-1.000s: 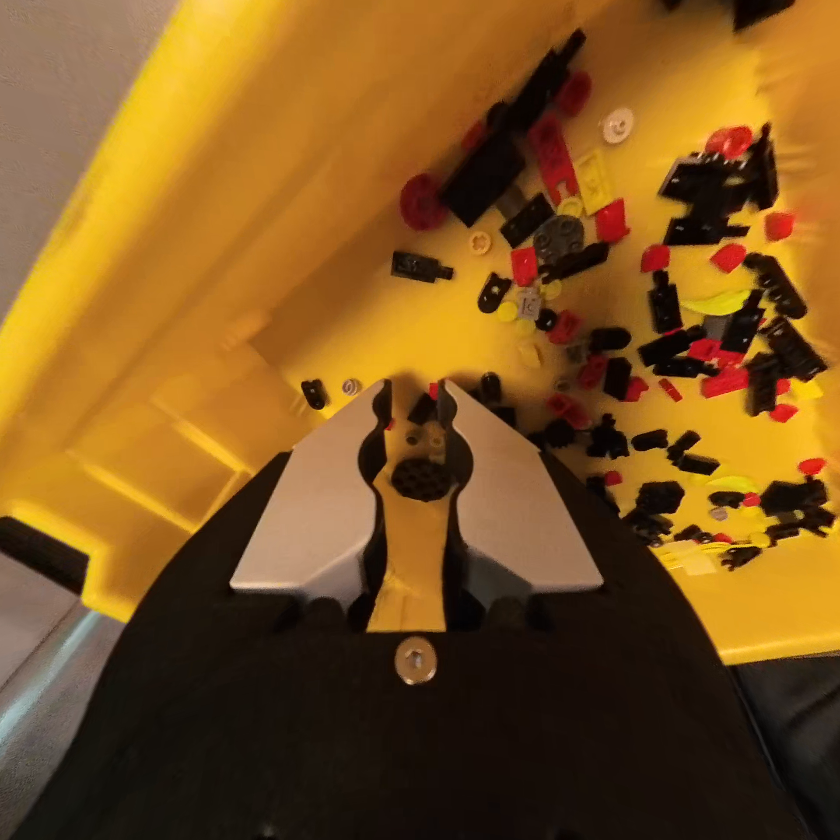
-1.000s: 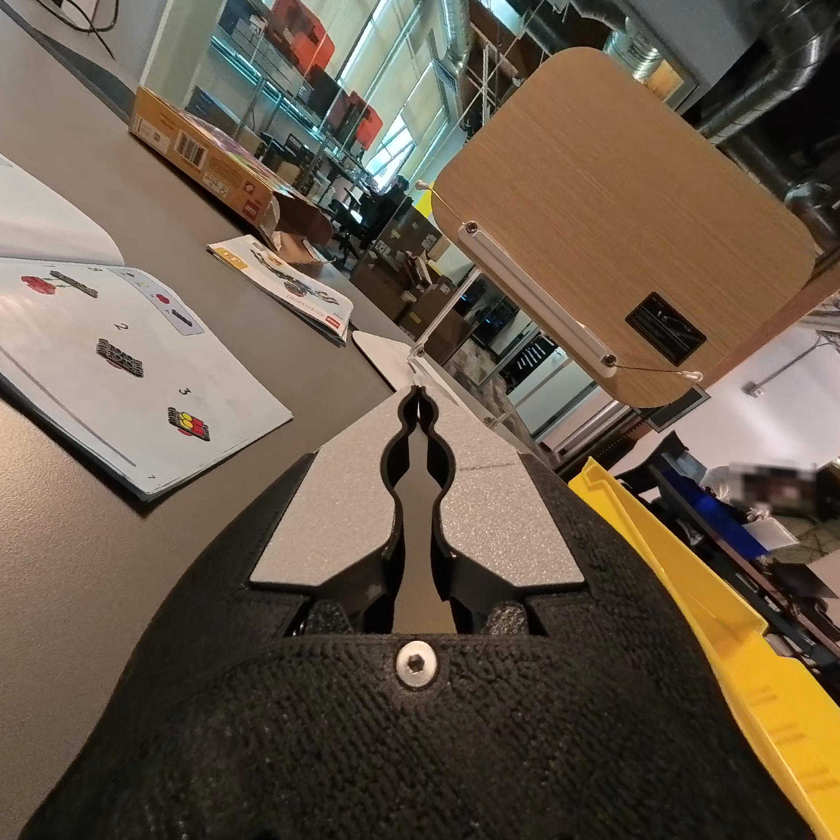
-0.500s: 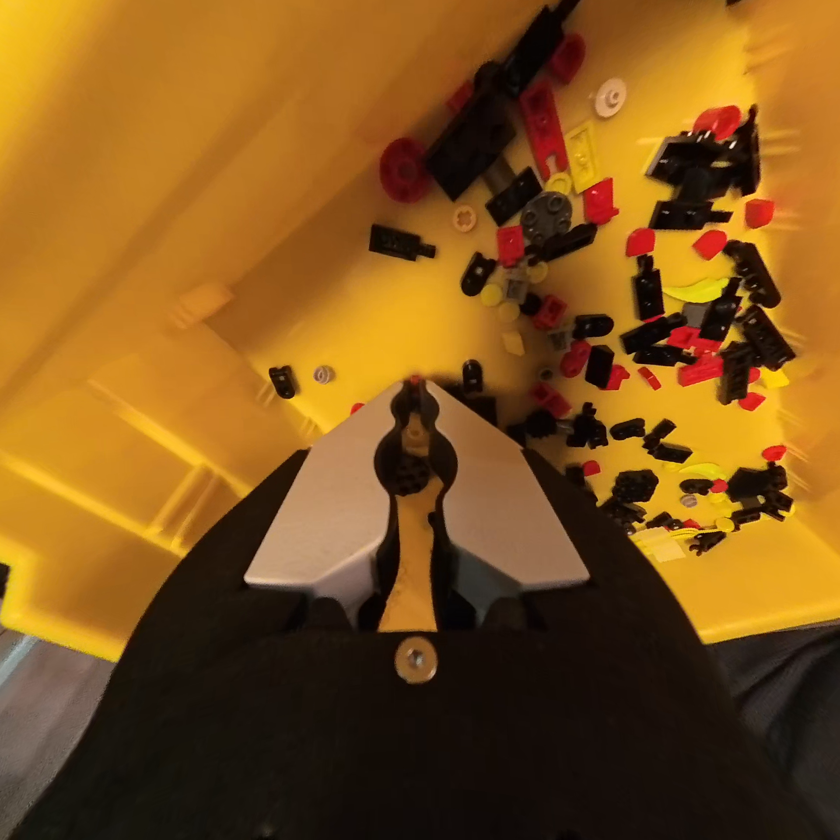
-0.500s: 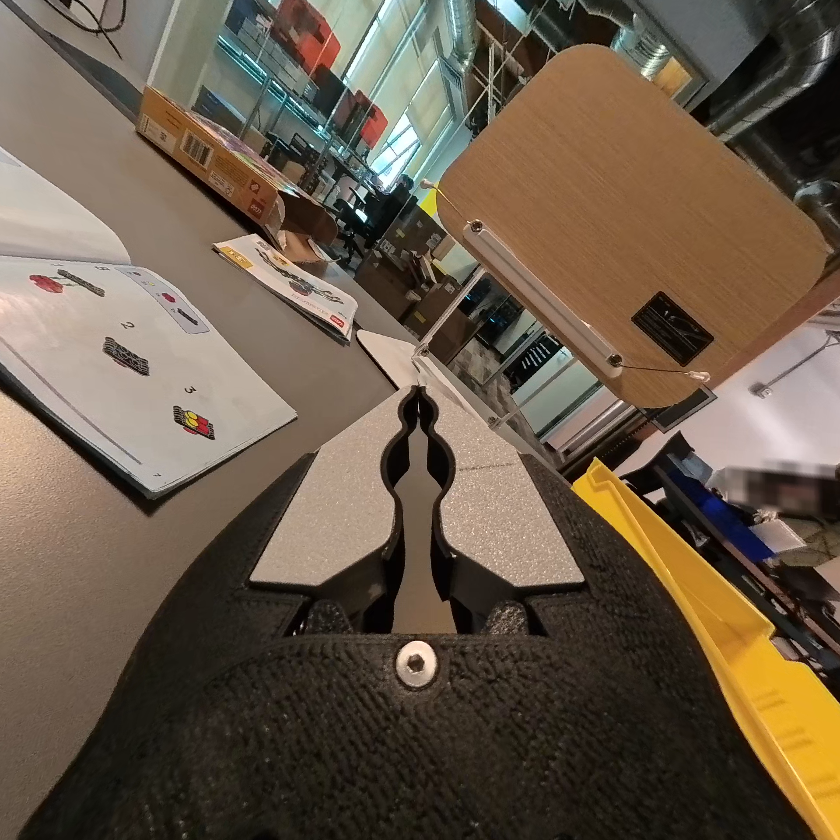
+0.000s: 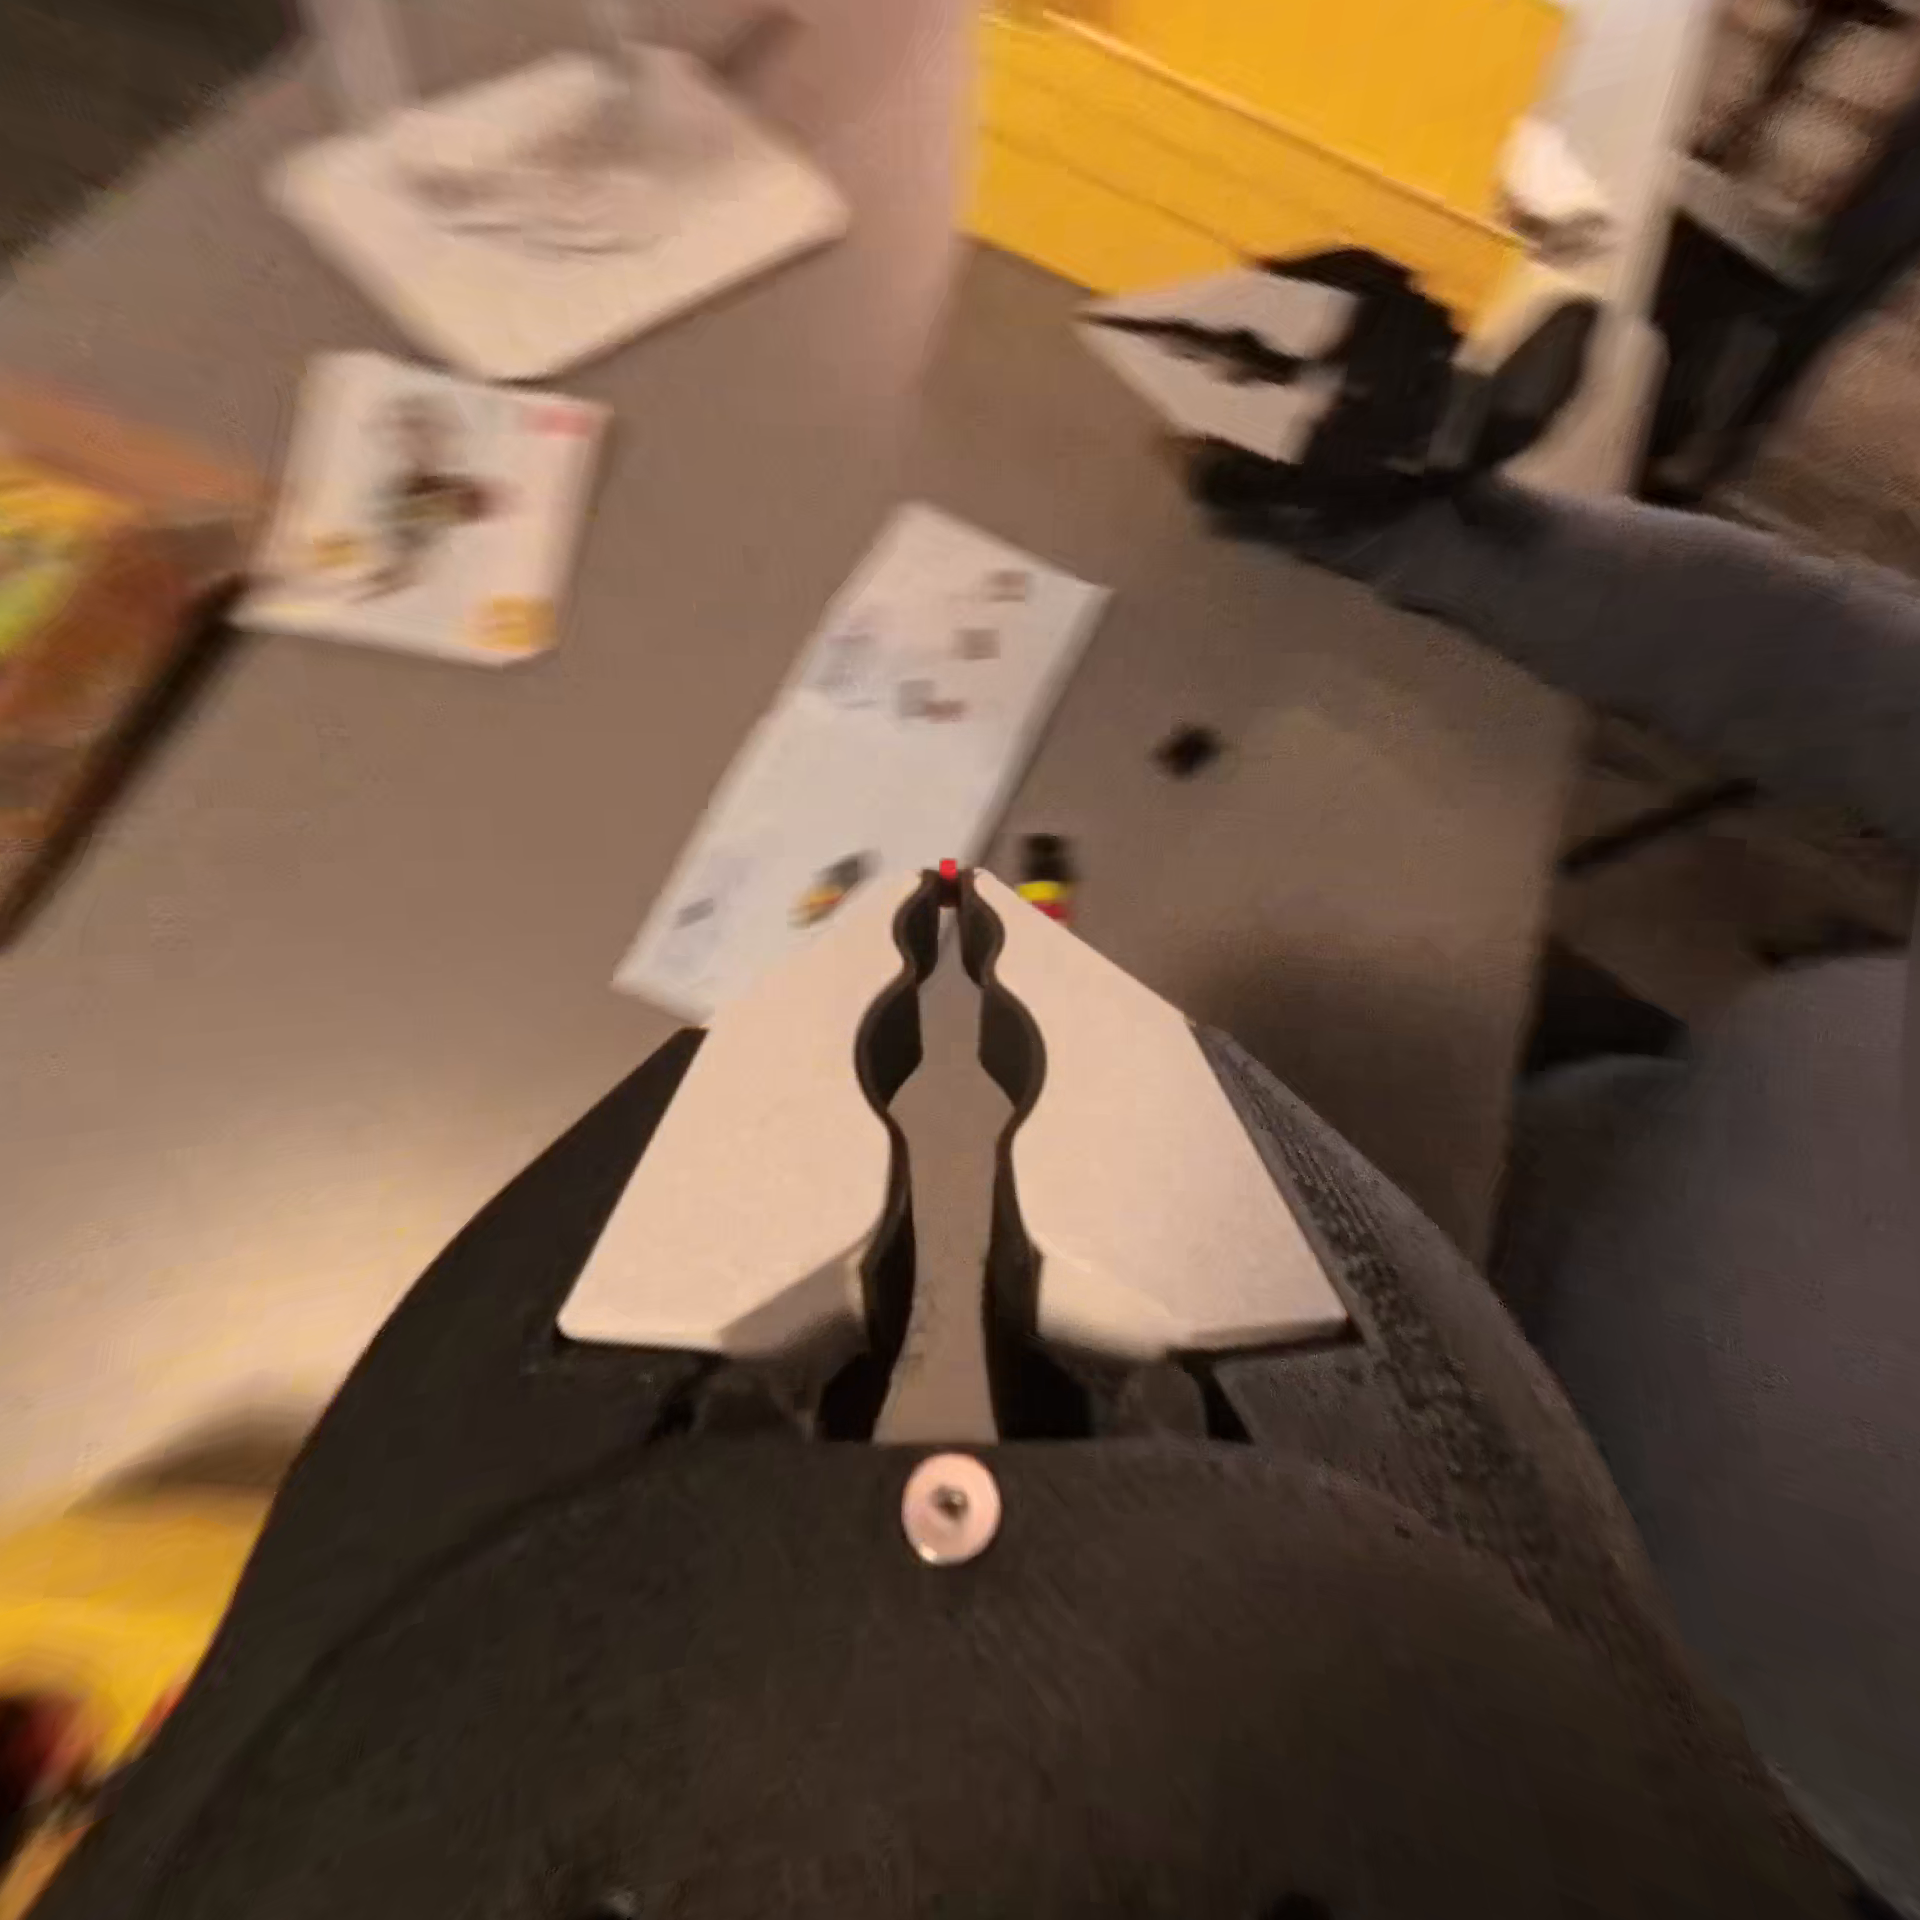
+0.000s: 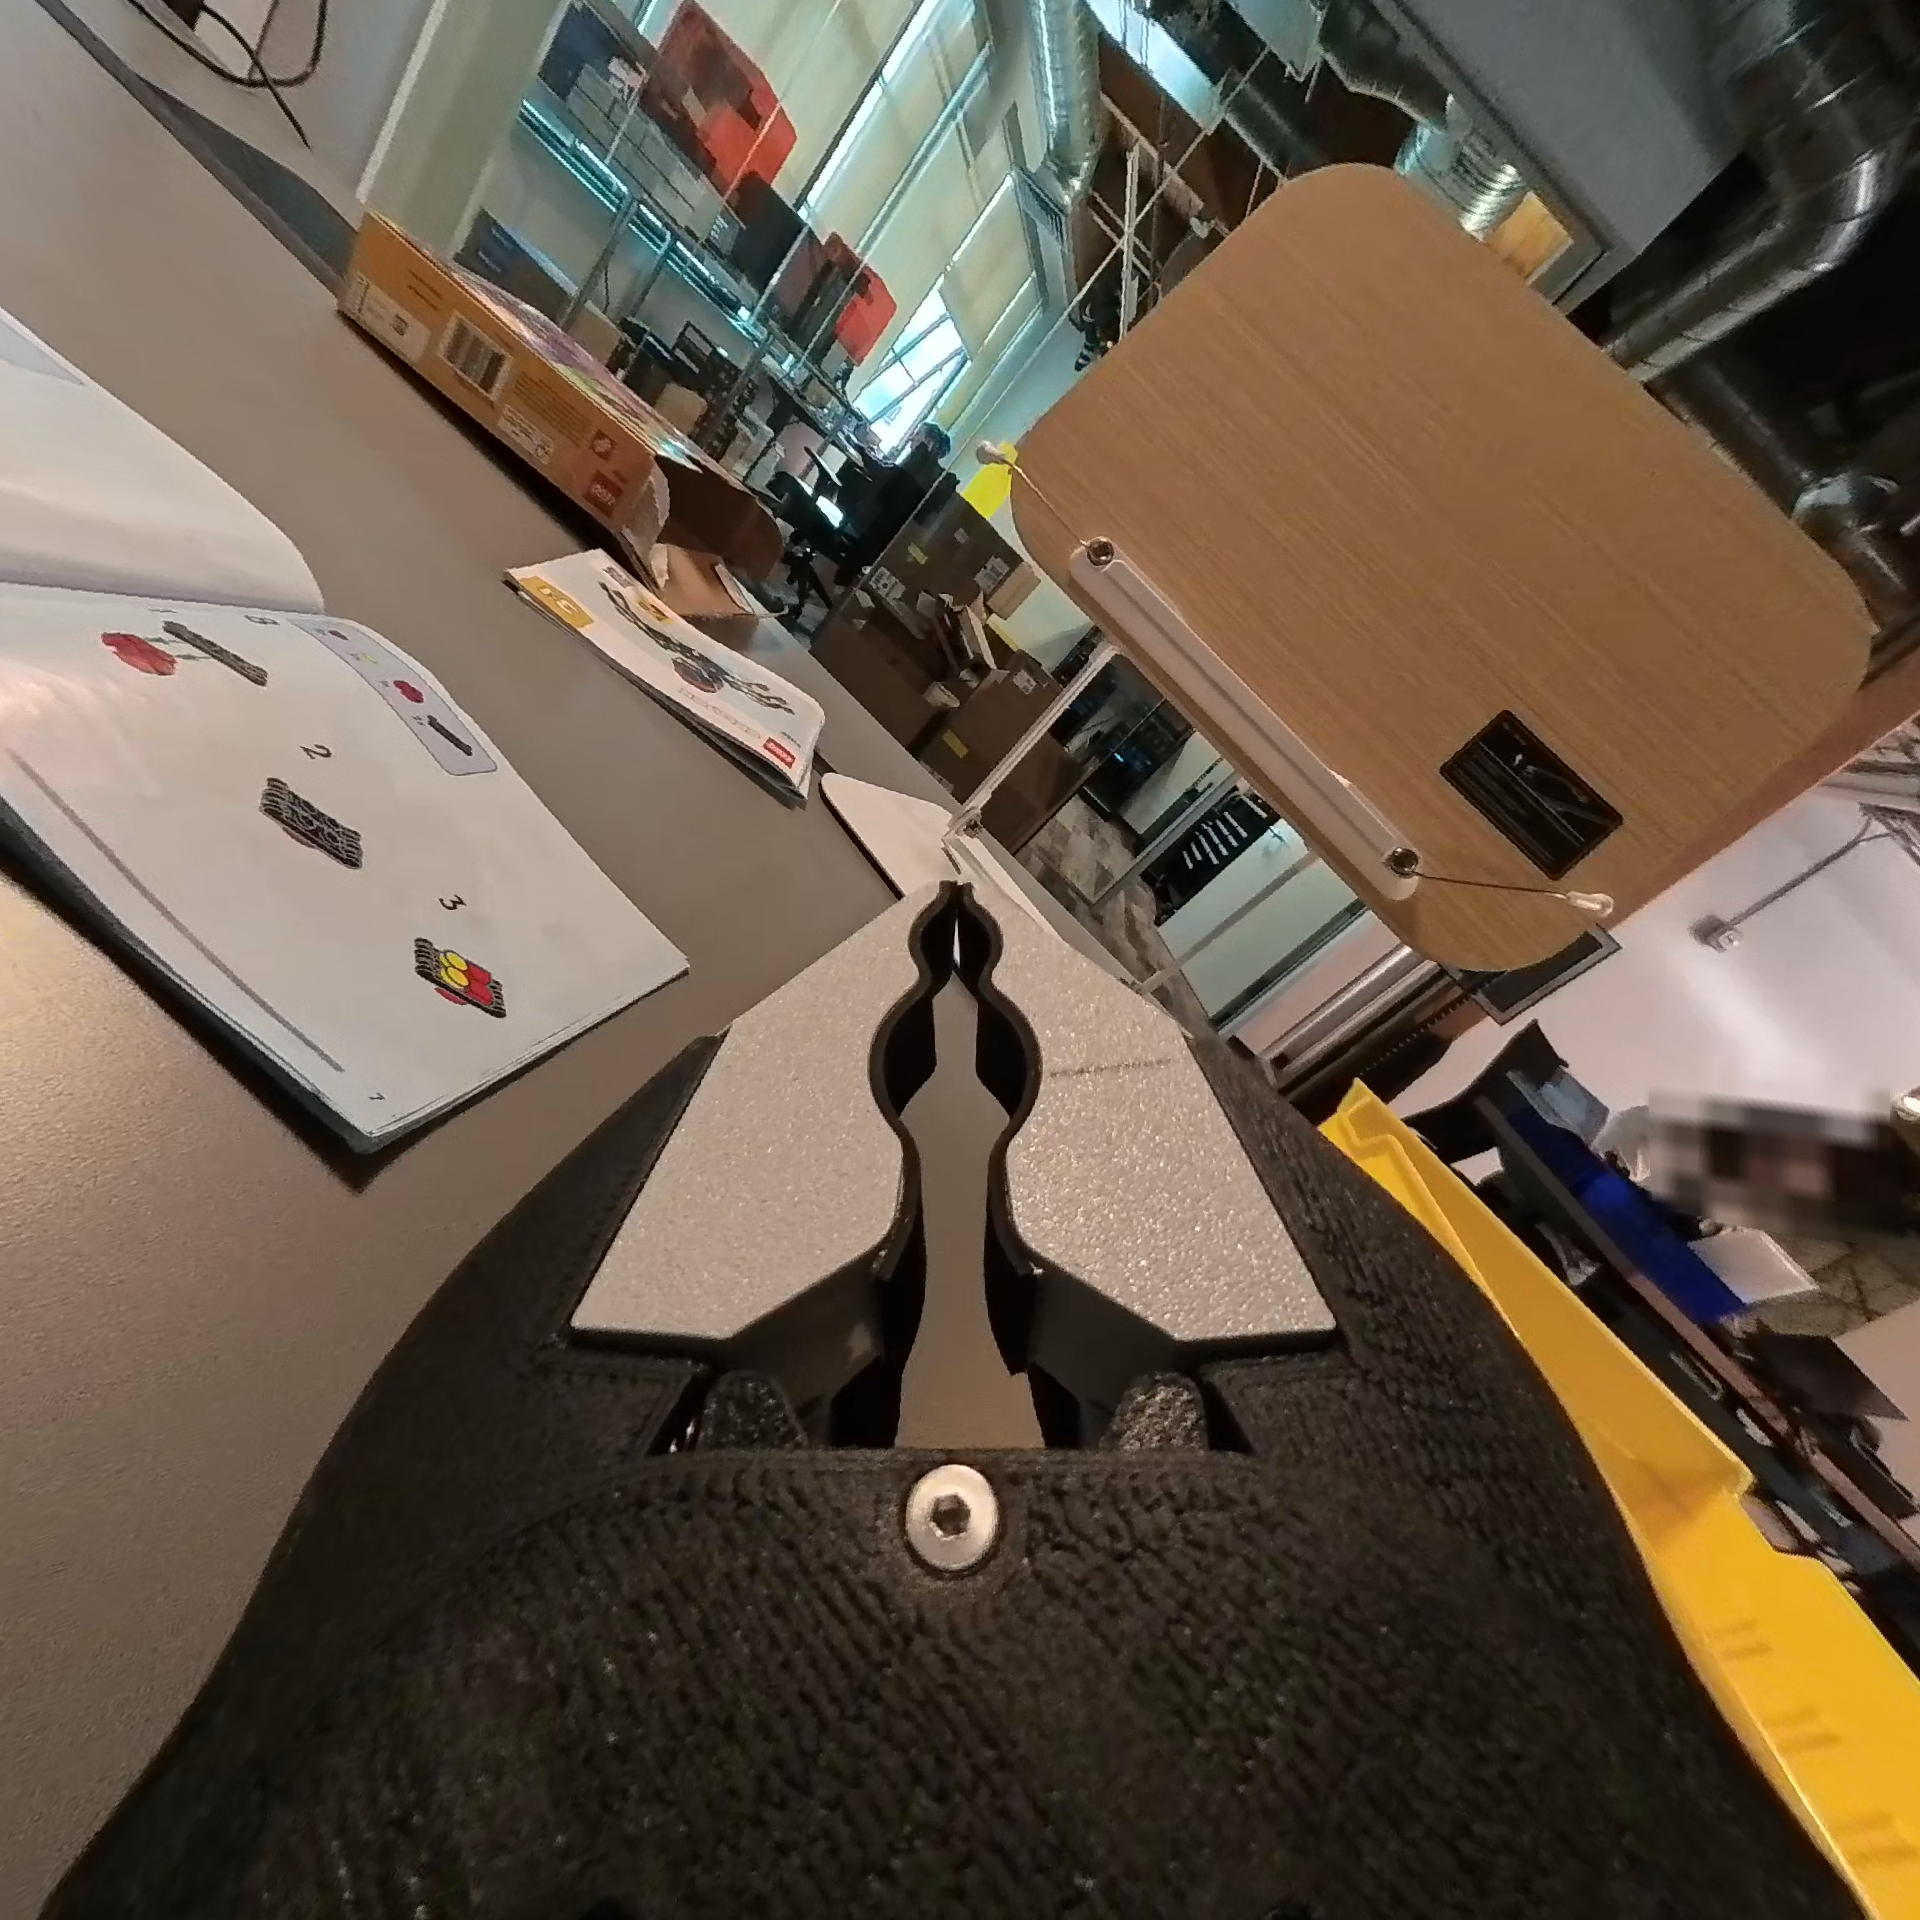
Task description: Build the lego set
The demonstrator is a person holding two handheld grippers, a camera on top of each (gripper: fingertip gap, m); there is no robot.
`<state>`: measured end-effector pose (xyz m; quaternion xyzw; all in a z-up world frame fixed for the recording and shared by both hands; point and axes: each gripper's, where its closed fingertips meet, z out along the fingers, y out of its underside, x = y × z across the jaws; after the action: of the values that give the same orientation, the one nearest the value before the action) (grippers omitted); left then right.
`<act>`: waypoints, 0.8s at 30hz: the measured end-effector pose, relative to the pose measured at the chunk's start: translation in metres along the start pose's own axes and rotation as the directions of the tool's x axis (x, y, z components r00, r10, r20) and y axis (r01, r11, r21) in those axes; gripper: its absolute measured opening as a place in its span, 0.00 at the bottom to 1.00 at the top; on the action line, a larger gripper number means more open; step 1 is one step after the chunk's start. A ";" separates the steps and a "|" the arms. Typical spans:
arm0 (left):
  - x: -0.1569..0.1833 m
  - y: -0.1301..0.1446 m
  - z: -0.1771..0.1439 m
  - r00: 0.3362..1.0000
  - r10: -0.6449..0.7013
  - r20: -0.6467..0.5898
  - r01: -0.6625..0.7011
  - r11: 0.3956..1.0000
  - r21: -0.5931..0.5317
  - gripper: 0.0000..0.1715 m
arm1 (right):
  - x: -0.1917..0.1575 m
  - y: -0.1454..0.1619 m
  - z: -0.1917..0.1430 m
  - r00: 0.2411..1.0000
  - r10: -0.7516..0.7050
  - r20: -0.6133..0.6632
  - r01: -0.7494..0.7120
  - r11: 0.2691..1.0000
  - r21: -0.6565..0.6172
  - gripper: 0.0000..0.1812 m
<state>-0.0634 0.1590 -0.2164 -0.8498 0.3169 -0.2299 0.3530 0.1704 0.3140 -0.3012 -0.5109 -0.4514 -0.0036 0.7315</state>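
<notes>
My left gripper (image 5: 948,894) is shut on a tiny red lego piece (image 5: 948,869) at its tips, held above the grey table. The left wrist view is blurred. Just past the tips lies the open instruction booklet (image 5: 883,748), with a small black, yellow and red lego assembly (image 5: 1042,881) beside its right edge. A small black piece (image 5: 1184,746) lies farther right. My right gripper (image 6: 956,920) is shut and empty, low over the table beside the booklet (image 6: 312,831). It also shows in the left wrist view (image 5: 1236,358), held by a sleeved arm.
The yellow parts bin (image 6: 1662,1475) is at my right gripper's right side, and shows in the left wrist view (image 5: 1195,156). A second booklet (image 6: 686,675), the orange lego box (image 6: 488,364) and a white sheet (image 5: 561,208) lie on the table. A wooden board (image 6: 1455,540) hangs overhead.
My left gripper closed on the red piece in the yellow bin, lifted out and swung over to the table by the booklet. My right gripper has barely moved.
</notes>
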 end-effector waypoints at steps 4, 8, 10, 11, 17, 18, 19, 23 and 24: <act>0.092 -0.004 0.080 0.966 0.094 -0.241 -0.088 0.995 0.034 0.01 | -0.003 -0.012 -0.006 0.999 0.018 0.032 -0.020 0.997 0.071 0.00; 0.120 -0.002 0.128 0.925 -0.022 -0.380 0.063 0.993 0.096 0.01 | -0.054 -0.049 -0.027 0.930 0.048 0.364 -0.138 0.965 0.225 0.14; 0.119 0.003 0.144 0.865 -0.156 -0.478 0.211 0.976 0.063 0.02 | -0.078 -0.073 -0.046 0.840 0.060 0.539 -0.240 0.932 0.271 0.19; 0.118 0.004 0.149 0.814 -0.227 -0.535 0.293 0.955 0.040 0.02 | -0.086 -0.085 -0.055 0.805 0.045 0.592 -0.269 0.916 0.296 0.19; 0.107 0.009 0.173 0.627 -0.409 -0.663 0.517 0.855 -0.039 0.01 | -0.118 -0.102 -0.078 0.701 -0.053 0.711 -0.250 0.915 0.315 0.14; 0.107 0.009 0.174 0.605 -0.419 -0.677 0.529 0.847 -0.050 0.01 | -0.120 -0.100 -0.078 0.693 -0.057 0.719 -0.241 0.921 0.306 0.12; 0.107 0.009 0.175 0.589 -0.426 -0.687 0.543 0.838 -0.055 0.01 | -0.122 -0.099 -0.079 0.686 -0.052 0.726 -0.245 0.923 0.297 0.11; 0.107 0.010 0.177 0.559 -0.439 -0.704 0.556 0.828 -0.075 0.01 | -0.125 -0.093 -0.075 0.684 -0.043 0.728 -0.230 0.935 0.271 0.04; 0.107 0.011 0.177 0.554 -0.439 -0.707 0.555 0.828 -0.079 0.01 | -0.127 -0.092 -0.074 0.685 -0.042 0.727 -0.226 0.937 0.267 0.04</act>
<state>0.1156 0.1586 -0.3206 -0.7219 0.1537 -0.6473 0.1905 0.1015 0.1567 -0.3223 -0.3608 -0.6697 0.3120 0.5692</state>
